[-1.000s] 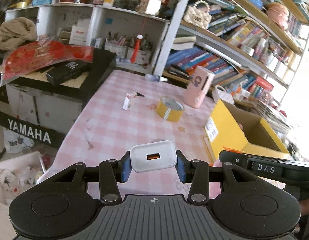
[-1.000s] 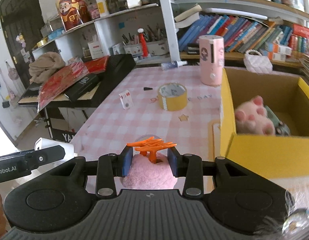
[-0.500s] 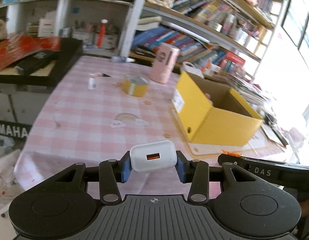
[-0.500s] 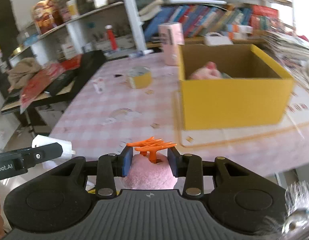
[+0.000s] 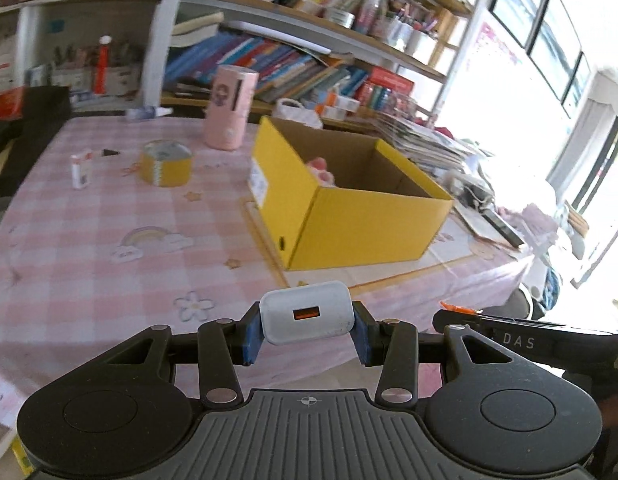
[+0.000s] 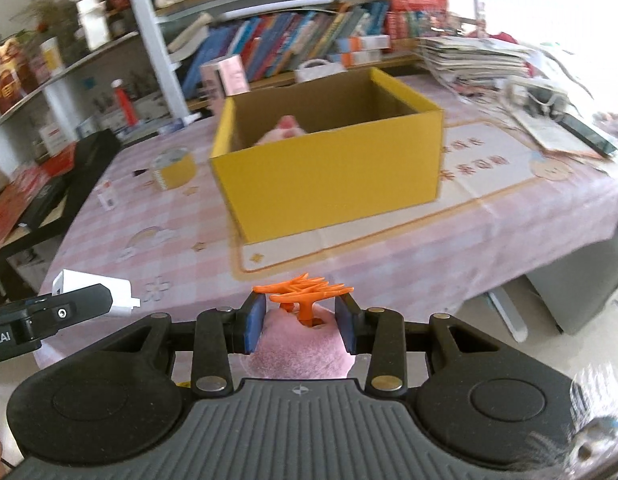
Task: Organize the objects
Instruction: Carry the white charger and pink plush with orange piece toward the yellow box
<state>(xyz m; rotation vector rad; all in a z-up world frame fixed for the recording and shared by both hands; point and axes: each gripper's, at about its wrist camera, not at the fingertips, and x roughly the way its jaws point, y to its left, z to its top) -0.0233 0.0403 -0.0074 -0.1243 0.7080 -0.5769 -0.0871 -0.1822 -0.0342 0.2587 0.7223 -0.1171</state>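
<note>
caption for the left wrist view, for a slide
Left gripper holding a white charger near the open yellow box.

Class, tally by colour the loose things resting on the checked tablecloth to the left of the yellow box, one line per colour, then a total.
Pink: 1, the pink cylinder
Yellow: 1, the tape roll
White: 1, the small white carton
Black: 1, the small black cap
Total: 4

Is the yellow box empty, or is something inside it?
Not empty: the open box holds a pink plush; the rest is hidden.
</note>
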